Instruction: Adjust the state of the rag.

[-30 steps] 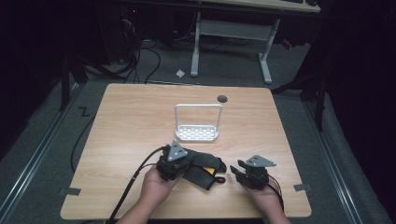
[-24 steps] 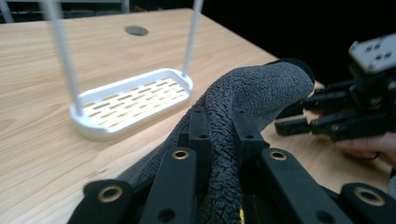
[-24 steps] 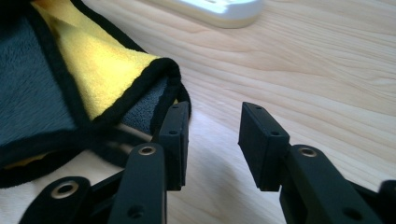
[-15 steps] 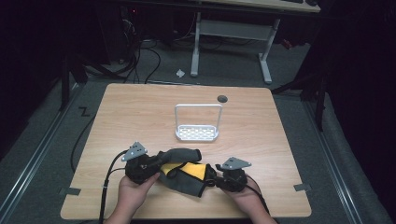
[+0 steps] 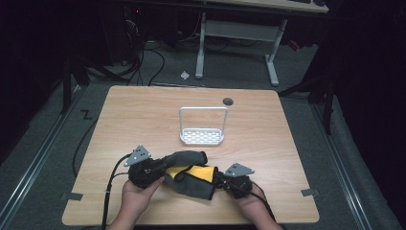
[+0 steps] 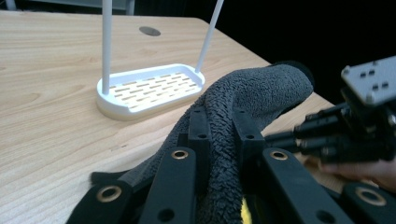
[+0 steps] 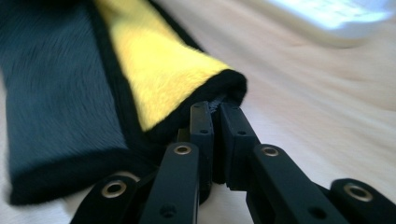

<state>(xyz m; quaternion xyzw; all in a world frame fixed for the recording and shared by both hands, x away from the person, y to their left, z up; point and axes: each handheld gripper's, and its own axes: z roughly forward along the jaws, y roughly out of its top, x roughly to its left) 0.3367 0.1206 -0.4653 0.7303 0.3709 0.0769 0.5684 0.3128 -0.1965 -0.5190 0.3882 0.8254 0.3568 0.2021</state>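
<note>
Grey terry cloth point(image 5: 191, 179), plush and nappy, with a yellow inner face and black hemmed edging, lies bunched on the near part of the wooden table point(image 5: 143, 110), nearer the person than the white rack point(image 5: 202, 136). Left gripper point(image 5: 160, 167): black perforated jaws pinched on a thick grey fold of the cloth, which rolls into a rounded tube toward the rack. Right gripper point(image 5: 221, 181): jaws have just been closing and now clamp the black-edged yellow corner; the pads meet on the hem. Beyond the cloth, the rack: an oval, slotted plastic base with a thin wire hoop standing upright. Past the rack, a round dark grommet point(image 5: 228, 101) sits in the wood-grain laminate.
</note>
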